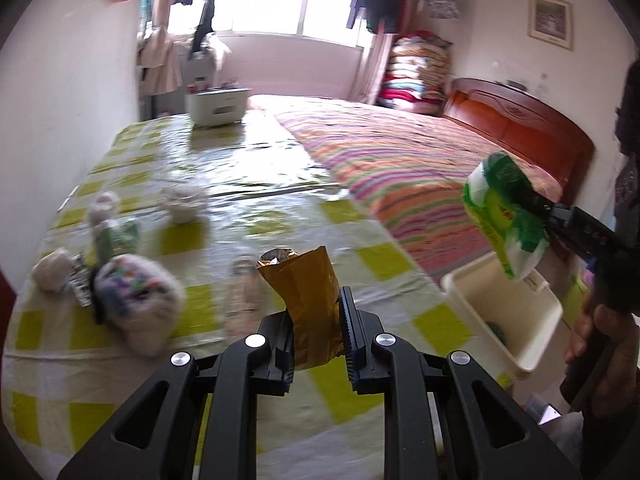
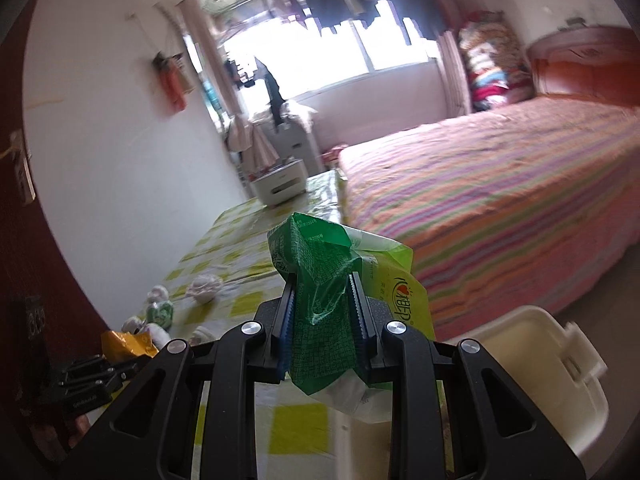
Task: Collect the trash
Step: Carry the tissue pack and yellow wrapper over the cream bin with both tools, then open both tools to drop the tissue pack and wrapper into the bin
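A bed with a striped pink, orange and green cover fills the right side of the room, its reddish wooden headboard against the far wall. Beside it runs a long table under a glossy yellow-green and white checked cloth, with a white boxy appliance at its far end.

Just off the table's near right corner stands a cream plastic bin, open at the top, with a small dark thing at its bottom that is too blurred to name.

The right gripper is clamped on a green and white plastic wrapper, crumpled, printed with fine green lettering and a yellow-green panel bearing a red heart mark. In the left wrist view this wrapper hangs in the air over the far rim of the bin, above the gap between bed and table.

The left gripper is closed on a gold foil packet, creased, standing upright between the jaws, its torn top gaping to show a silvery lining. It is held above the table's near edge, left of the bin.

Trash lies on the table's left part: a white crumpled wad with coloured print, a clear plastic bottle lying near it, a green and white wrapper, a small white wad and a white crumpled ball farther back. All are blurred.
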### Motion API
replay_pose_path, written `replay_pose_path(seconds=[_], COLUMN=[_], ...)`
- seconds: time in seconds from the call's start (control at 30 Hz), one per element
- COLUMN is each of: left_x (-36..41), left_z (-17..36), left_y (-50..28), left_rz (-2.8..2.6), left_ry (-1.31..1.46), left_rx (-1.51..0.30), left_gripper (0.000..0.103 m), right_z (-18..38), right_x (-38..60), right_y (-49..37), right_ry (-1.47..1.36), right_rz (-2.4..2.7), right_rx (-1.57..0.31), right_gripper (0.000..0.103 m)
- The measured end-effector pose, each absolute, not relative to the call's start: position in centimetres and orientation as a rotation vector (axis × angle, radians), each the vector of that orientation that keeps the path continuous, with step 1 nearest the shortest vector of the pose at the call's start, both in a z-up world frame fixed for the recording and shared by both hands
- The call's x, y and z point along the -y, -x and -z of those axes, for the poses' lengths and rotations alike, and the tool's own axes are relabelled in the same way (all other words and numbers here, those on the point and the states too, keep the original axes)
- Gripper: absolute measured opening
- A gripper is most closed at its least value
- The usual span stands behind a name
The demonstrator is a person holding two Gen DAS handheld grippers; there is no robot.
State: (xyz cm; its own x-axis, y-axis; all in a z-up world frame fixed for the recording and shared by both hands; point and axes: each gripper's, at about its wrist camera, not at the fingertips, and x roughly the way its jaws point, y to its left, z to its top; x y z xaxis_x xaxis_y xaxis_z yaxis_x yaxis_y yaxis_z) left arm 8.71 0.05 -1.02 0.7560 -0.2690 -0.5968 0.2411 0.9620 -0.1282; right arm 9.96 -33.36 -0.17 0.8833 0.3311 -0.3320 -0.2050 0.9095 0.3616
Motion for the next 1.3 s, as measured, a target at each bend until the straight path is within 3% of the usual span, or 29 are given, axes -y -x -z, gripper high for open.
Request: replay_pose_path(seconds=[0.4, 0.53, 1.3], left_x=[7.7, 9.8, 18.6], left_z=[-0.6, -1.2, 1.4], left_y=[-8.3, -8.6, -11.5], left_rz=[0.467, 0.524, 0.715], left_ry=[-0.018, -0.037, -0.085], left_rx=[-0.649, -0.651, -0.78], left_gripper=[0.019, 0.019, 0.02], right_z=[2.5, 2.5, 1.6], right_x=[40.7, 41.1, 44.5], right_y=[-9.1, -8.7, -5.4], right_ry=[-0.517, -0.547, -0.654], right_rz=[-0.13, -0.109, 0.05], right_rx=[-0.397, -0.376, -0.194], right_gripper=[0.031, 0.044, 0.047])
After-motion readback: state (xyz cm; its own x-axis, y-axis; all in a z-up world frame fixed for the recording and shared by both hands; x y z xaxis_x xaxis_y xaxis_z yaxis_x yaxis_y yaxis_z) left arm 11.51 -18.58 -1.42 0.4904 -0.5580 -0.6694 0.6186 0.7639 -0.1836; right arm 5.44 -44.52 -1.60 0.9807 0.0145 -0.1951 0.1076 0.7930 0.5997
